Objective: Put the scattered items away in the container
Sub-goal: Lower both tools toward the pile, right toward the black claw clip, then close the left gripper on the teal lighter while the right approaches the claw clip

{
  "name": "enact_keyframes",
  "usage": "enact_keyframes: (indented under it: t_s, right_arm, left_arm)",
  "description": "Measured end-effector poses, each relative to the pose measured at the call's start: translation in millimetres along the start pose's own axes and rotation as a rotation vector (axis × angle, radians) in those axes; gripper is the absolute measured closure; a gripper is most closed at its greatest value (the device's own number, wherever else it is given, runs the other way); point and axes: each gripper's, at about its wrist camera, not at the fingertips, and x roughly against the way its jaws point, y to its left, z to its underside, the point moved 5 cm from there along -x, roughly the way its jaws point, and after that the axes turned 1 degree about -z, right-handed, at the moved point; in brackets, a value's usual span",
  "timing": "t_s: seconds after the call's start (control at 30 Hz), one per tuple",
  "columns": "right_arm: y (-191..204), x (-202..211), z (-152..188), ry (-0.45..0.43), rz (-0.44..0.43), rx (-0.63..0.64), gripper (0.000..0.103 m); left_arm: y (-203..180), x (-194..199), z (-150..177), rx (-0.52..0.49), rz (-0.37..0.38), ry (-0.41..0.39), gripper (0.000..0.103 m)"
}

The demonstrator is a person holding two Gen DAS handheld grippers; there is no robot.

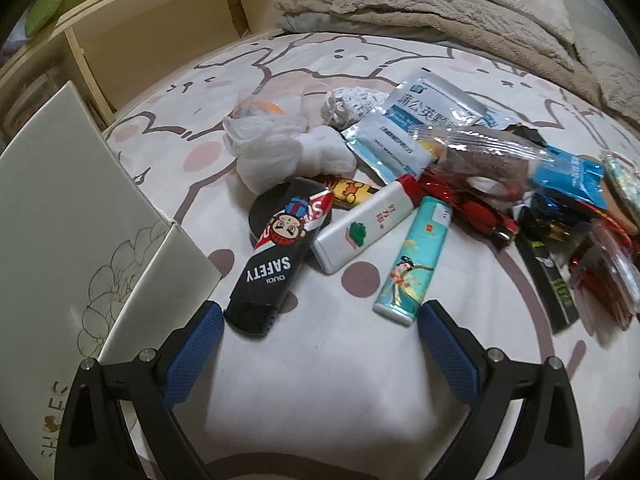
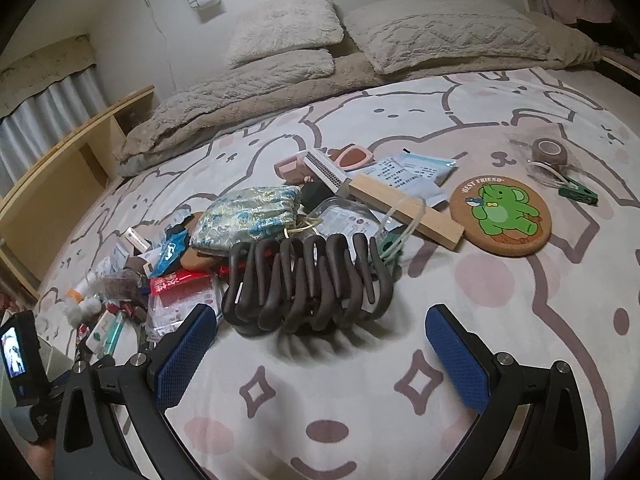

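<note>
My left gripper (image 1: 320, 320) is open and empty above the bed sheet. Just beyond its fingertips lie a black "SAFETY" lighter (image 1: 276, 256), a white lighter (image 1: 360, 232) and a teal lighter (image 1: 412, 260). A cream shoe box (image 1: 80, 240) stands open at the left, next to the left finger. My right gripper (image 2: 320, 324) is open and empty, its jaws either side of a large dark brown hair claw clip (image 2: 308, 284) lying on the sheet just ahead.
A heap of sachets (image 1: 424, 120), wrappers and a white mesh bag (image 1: 272, 148) lies behind the lighters. In the right wrist view a wooden block (image 2: 404, 208), an elephant coaster (image 2: 500, 216), a tape roll (image 2: 550, 152) and a patterned pouch (image 2: 248, 216) lie scattered. Blankets and pillows (image 2: 440, 28) sit at the bed's head.
</note>
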Motion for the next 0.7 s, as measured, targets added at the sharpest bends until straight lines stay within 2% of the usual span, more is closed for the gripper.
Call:
enact_keyframes:
  t_s: [0.2, 0.37, 0.47, 0.6, 0.7]
  right_arm:
    - [3, -8, 0, 0.008, -0.011, 0.001, 0.0]
    - [0, -11, -3, 0.002, -0.012, -0.019, 0.0]
    - [-3, -13, -5, -0.001, -0.013, -0.039, 0.0]
    - [-7, -14, -7, -0.005, -0.023, -0.084, 0.0]
    - [-8, -14, -7, -0.015, -0.015, -0.095, 0.0]
  left_arm:
    - [-4, -5, -4, 0.0, -0.028, -0.003, 0.001]
    - [-11, -9, -7, -0.009, 0.039, -0.01, 0.001]
    - [-10, -14, -7, 0.027, 0.121, 0.013, 0.005]
    - [-10, -12, -8, 0.038, 0.152, 0.009, 0.01]
    - [-13, -11, -9, 0.037, 0.177, 0.001, 0.019]
